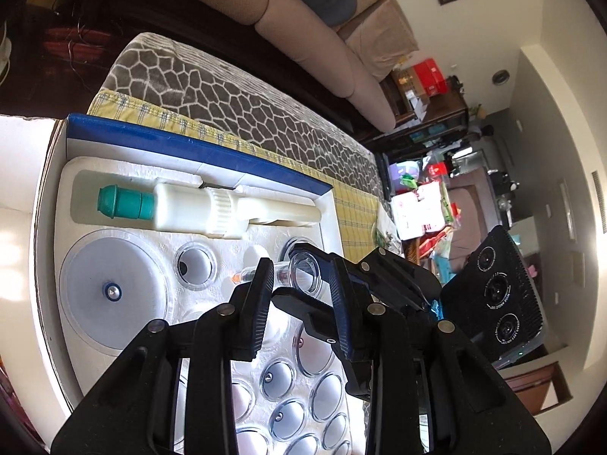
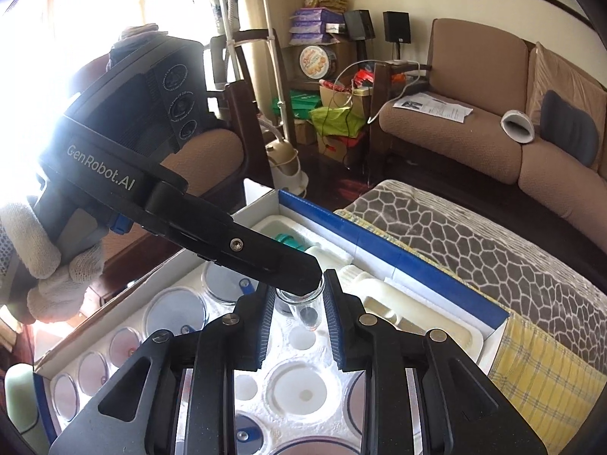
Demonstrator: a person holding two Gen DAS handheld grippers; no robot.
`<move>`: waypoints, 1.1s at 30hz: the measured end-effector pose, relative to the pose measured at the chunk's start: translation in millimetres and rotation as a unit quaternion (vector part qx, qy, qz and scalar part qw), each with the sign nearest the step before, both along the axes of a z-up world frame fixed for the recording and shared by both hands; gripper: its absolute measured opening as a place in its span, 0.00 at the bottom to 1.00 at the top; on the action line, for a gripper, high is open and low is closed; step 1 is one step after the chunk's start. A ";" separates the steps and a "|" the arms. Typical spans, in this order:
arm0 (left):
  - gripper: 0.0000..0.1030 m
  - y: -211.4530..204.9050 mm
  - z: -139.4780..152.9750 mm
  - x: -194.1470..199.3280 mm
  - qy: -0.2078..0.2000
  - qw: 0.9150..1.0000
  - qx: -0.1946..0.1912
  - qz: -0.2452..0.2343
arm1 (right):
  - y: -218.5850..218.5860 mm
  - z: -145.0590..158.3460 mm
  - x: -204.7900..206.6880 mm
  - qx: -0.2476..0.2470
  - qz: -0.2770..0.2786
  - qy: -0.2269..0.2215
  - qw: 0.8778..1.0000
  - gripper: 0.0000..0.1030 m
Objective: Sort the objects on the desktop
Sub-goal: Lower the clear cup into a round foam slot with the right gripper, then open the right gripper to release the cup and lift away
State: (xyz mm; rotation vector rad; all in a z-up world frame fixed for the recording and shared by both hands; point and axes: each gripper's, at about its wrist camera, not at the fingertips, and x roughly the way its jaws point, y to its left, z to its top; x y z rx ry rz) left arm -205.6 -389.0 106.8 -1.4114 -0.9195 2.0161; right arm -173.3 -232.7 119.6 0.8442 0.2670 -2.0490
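Note:
A small clear cupping cup (image 1: pixel 305 273) (image 2: pixel 301 305) hangs over the white foam tray (image 1: pixel 125 174) of an open blue-edged box (image 1: pixel 197 144). My right gripper (image 2: pixel 299 309) is shut on the cup, its pads pressing both sides. In the left wrist view its fingers (image 1: pixel 322 254) reach in from the right, above and below the cup. My left gripper (image 1: pixel 299 288) stands open around the same cup, with a thin gap at its right pad. One of its fingers (image 2: pixel 280 261) crosses over the cup's mouth. Round empty recesses (image 2: pixel 301 337) lie just below.
The tray also holds a white pump with a green cap (image 1: pixel 125 203), a large clear cup (image 1: pixel 110 288) and several smaller cups (image 1: pixel 279 379). The box rests on a yellow plaid cloth (image 2: pixel 538 371) over a grey patterned cushion (image 2: pixel 474 235). A gloved hand (image 2: pixel 57 273) holds the left gripper. A brown sofa (image 2: pixel 474 140) stands beyond.

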 end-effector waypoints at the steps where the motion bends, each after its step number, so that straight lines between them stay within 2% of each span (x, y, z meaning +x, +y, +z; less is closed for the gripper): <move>1: 0.26 -0.2 -1.8 1.4 -0.003 1.000 0.001 0.001 | 0.5 -1.3 0.3 -0.001 0.000 -0.005 1.000 0.24; 5: 0.27 0.5 -6.9 5.7 -0.010 1.000 -0.005 0.001 | -3.1 -5.1 3.8 0.010 0.001 -0.010 1.000 0.24; 9: 0.27 1.1 -16.9 5.3 -0.024 0.999 -0.025 0.004 | -14.6 -13.2 2.4 0.046 0.006 -0.022 0.999 0.24; 12: 0.28 -2.6 -19.1 8.8 -0.027 0.999 -0.021 0.011 | -17.8 -20.2 2.7 0.078 0.006 -0.044 0.996 0.28; 13: 0.33 -5.5 -18.3 10.0 -0.026 0.999 -0.020 0.017 | -14.3 -18.6 4.4 0.075 0.004 -0.041 0.996 0.31; 14: 0.38 -8.5 -16.8 11.0 -0.024 0.999 -0.020 0.021 | -8.7 -16.2 5.5 0.066 0.004 -0.043 0.997 0.42; 15: 0.39 -10.7 -14.4 12.1 -0.022 0.999 -0.023 0.024 | -1.4 -12.1 6.9 0.051 -0.001 -0.043 0.998 0.49; 20: 0.39 -13.5 -9.3 14.3 -0.015 0.997 -0.073 0.024 | 38.2 4.7 -1.0 -0.025 -0.059 -0.064 0.996 0.50; 23: 0.39 -10.0 -8.4 16.7 -0.014 0.996 -0.090 0.021 | 43.3 6.9 -8.0 -0.005 -0.088 -0.063 0.994 0.50; 30: 0.39 3.5 1.5 32.0 -0.009 0.994 -0.107 0.011 | 55.8 11.5 1.0 0.000 -0.097 -0.066 0.993 0.50; 33: 0.45 9.1 6.8 42.3 -0.008 0.993 -0.117 0.012 | 68.9 11.5 6.2 -0.003 -0.105 -0.076 0.992 0.50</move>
